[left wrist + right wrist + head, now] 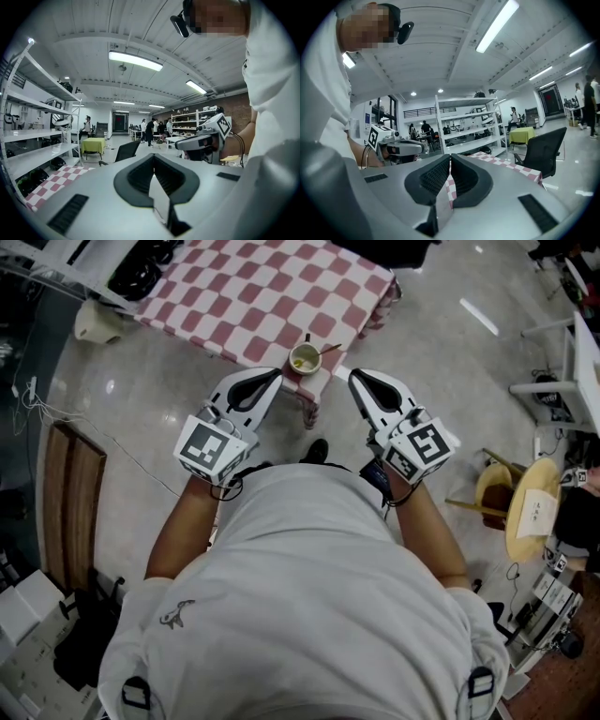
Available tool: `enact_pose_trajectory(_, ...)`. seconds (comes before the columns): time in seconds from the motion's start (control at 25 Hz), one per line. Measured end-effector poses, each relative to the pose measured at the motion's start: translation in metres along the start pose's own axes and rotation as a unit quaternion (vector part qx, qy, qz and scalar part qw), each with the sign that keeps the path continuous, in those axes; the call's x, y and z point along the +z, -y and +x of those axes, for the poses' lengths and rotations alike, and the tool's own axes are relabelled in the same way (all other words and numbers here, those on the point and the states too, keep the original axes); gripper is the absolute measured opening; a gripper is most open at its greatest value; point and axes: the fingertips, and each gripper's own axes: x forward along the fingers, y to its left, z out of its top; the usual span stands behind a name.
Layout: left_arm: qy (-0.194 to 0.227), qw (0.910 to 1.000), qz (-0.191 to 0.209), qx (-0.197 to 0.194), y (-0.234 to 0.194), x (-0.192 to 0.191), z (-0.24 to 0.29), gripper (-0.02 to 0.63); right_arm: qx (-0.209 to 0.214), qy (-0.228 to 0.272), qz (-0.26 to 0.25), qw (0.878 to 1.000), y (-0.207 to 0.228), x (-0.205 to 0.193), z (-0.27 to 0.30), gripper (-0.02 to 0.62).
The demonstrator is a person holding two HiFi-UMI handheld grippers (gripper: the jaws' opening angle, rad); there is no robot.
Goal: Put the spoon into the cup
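A pale cup [305, 359] stands at the near corner of a table with a red-and-white checked cloth [272, 292]. The spoon [327, 351] rests in the cup, its handle sticking out to the right. My left gripper [269, 379] and right gripper [360, 381] hang close to the person's chest, short of the table, one on each side of the cup. Both are shut with nothing between the jaws. The left gripper view shows its shut jaws and the right gripper [206, 138] beside them. The right gripper view shows the left gripper [391, 146] and the checked cloth [506, 164]; neither shows the cup.
A wooden board [70, 502] lies on the floor at left, with cables near it. At right stands a yellow round stool [530, 507]. A black office chair [543, 150] and white shelves [464, 126] stand beyond the table. People stand far off in the hall.
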Motion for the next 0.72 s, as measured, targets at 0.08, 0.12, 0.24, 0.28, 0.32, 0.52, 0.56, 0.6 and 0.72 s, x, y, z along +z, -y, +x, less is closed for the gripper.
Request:
enact_pose_trajectory(0.08,-0.005,1.0000,0.001,-0.007,-0.003,-0.003,-0.010,0.014,-0.008,0.002,-0.001,1.000,-0.009,0.001,0.002,0.037)
enact_pose_trajectory(0.12,-0.007,0.9999,0.002,-0.011,-0.005,-0.004,-0.015,0.014,-0.011,0.004,0.001,1.000,-0.014,0.002,0.003,0.037)
enact_pose_trajectory(0.24,-0.008,0.9998,0.002,-0.020,-0.012,-0.007,-0.034,0.014,-0.021,0.006,-0.001,1.000,-0.031,0.003,0.007,0.037)
enact_pose_trajectory(0.28,-0.007,0.9998,0.001,-0.021,-0.014,-0.008,-0.040,0.014,-0.024,0.005,-0.004,1.000,-0.037,0.002,0.010,0.037)
enact_pose_trajectory(0.32,-0.006,0.9997,-0.001,-0.022,-0.016,-0.009,-0.048,0.014,-0.027,0.004,-0.007,1.000,-0.044,0.002,0.012,0.037)
enact_pose_trajectory(0.52,0.001,0.9995,0.001,-0.032,-0.012,-0.012,-0.087,0.014,-0.040,0.003,-0.014,0.999,-0.084,0.001,0.014,0.037)
enact_pose_trajectory(0.56,0.003,0.9993,0.004,-0.036,-0.010,-0.012,-0.096,0.014,-0.042,0.004,-0.014,0.999,-0.093,0.001,0.013,0.037)
enact_pose_trajectory(0.6,0.005,0.9992,0.006,-0.040,-0.008,-0.011,-0.105,0.014,-0.044,0.004,-0.015,0.999,-0.104,0.001,0.013,0.037)
enact_pose_trajectory(0.72,0.010,0.9986,0.014,-0.049,-0.006,-0.009,-0.131,0.014,-0.046,0.003,-0.017,0.999,-0.136,0.001,0.011,0.037)
